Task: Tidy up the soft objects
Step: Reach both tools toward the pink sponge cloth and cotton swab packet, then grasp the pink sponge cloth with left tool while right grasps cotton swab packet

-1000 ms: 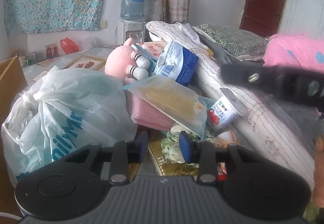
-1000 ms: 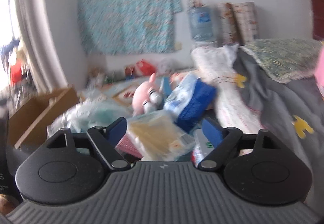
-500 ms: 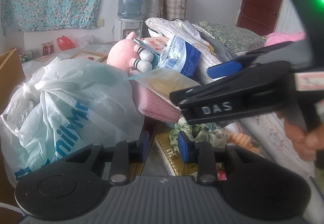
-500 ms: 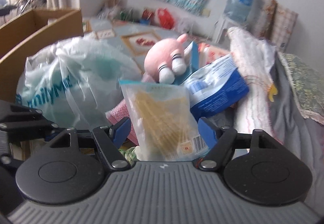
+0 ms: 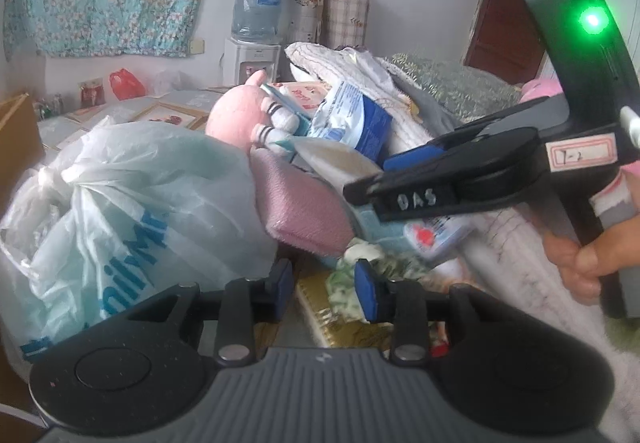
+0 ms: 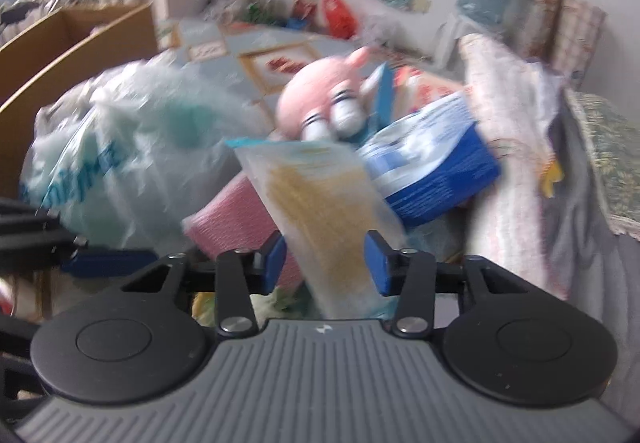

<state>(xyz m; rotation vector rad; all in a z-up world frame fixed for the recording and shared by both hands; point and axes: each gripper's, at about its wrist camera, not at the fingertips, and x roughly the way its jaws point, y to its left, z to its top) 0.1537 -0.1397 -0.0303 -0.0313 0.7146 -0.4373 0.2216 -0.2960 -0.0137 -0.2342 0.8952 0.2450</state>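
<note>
A clear bag of yellow strips (image 6: 320,195) lies tilted on a heap of soft things. My right gripper (image 6: 326,265) has its jaws closing on this bag, and both blue pads touch its sides. In the left wrist view the right gripper (image 5: 368,179) comes in from the right over the bag's white end (image 5: 336,159). Behind it sit a pink plush toy (image 6: 316,99) and a blue-and-white soft pack (image 6: 432,167). A pink foam pad (image 5: 300,207) lies under the bag. My left gripper (image 5: 324,293) hovers low in front of the heap, its jaws opening a little with nothing between them.
A big tied white plastic bag (image 5: 132,195) fills the left side. A yoghurt cup (image 5: 432,235), a green-and-white cloth (image 5: 360,259) and a gold book (image 5: 340,319) lie below the heap. A rolled white quilt (image 6: 500,103) runs along the right, and a cardboard box (image 6: 80,35) stands far left.
The right gripper dropped toward the clear bag, rolled, and narrowed its jaws around it. The left jaws parted slightly, and the left gripper stayed put.
</note>
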